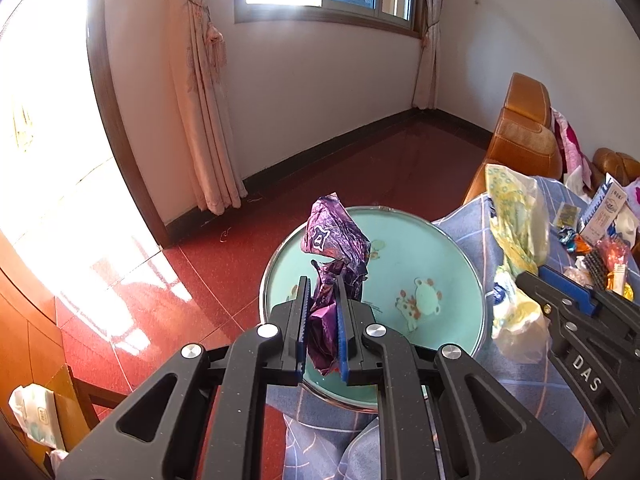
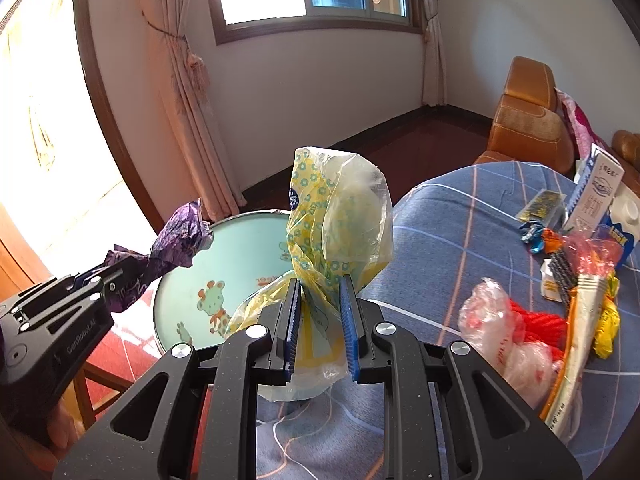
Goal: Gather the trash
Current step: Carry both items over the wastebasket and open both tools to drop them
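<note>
While both grippers hang above the basin's near side, the scene reads as follows.
Left gripper (image 1: 323, 296): fingers narrowed onto a crumpled purple wrapper (image 1: 334, 240), which stands up out of them over the basin.
Right gripper (image 2: 320, 300): fingers pinched on a yellow patterned plastic bag (image 2: 336, 216); its loose end droops below the pads.
Basin (image 1: 432, 256): round, pale green with cartoon animals, metal rim; it sits just beside the edge of the blue checked cloth (image 2: 460, 216), partly overlapped by it at the near side.
Bench: covered by that cloth, its rounded edge falling away toward the basin.
Remaining trash: a clear bag with red contents (image 2: 504, 336), a milk carton (image 2: 600, 200) and small foil wrappers (image 2: 538, 236) crowd the right part of the cloth.
Open room: red tiled floor (image 1: 140, 300) lies bare left of and beyond the basin, up to the curtain (image 1: 208, 120) and wall.
Right bound: an orange leather chair (image 1: 520, 132) stands past the cloth.
Left bound: a wooden piece with a tissue pack (image 1: 34, 416) at the lower left.
</note>
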Motion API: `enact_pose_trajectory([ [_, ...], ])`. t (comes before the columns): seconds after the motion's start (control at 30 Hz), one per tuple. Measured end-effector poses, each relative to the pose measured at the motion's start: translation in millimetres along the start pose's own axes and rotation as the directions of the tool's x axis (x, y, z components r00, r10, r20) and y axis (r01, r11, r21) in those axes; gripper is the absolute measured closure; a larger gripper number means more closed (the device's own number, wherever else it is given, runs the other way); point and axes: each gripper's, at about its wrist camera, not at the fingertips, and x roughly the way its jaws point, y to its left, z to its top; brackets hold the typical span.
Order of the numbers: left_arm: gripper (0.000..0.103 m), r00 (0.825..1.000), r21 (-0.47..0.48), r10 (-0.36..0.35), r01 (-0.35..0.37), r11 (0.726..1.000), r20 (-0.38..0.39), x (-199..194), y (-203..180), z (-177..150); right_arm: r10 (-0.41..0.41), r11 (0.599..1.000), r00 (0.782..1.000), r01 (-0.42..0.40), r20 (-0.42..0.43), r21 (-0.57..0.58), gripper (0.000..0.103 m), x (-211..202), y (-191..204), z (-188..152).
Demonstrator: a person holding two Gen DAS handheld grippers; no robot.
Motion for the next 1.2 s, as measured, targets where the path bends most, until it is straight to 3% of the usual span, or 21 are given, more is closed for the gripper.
enact_pose_trajectory([
  [0.67, 0.091, 0.995, 0.021, -0.001, 0.003, 1.000, -0.101, 36.3, 1.5, -11.4, 0.046, 0.998, 0.990, -0.052, -0.136, -0.043, 0.081, 56.8, 16.9, -2.4],
  [0.9, 0.087, 0.995, 0.028, 0.019, -0.016, 0.999, -0.101, 37.4, 0.0, -11.5, 0.086, 0.996, 0.982, -0.089, -0.166, -0.010, 0.067, 65.9, 15.1, 4.4],
  [1.13, 0.056, 0.996, 0.022, 0.036, -0.034, 0.999, -0.081, 31.2, -2.1, -10.3, 0.079, 0.997, 0.987, -0.079, -0.143, 0.008, 0.064, 55.4, 9.1, 9.0],
  [1.2, 0.047, 0.997, 0.016, 0.042, -0.041, 0.999, -0.070, 27.1, -1.2, -9.6, 0.071, 0.997, 0.989, -0.070, -0.127, 0.017, 0.059, 48.6, 6.3, 10.1],
])
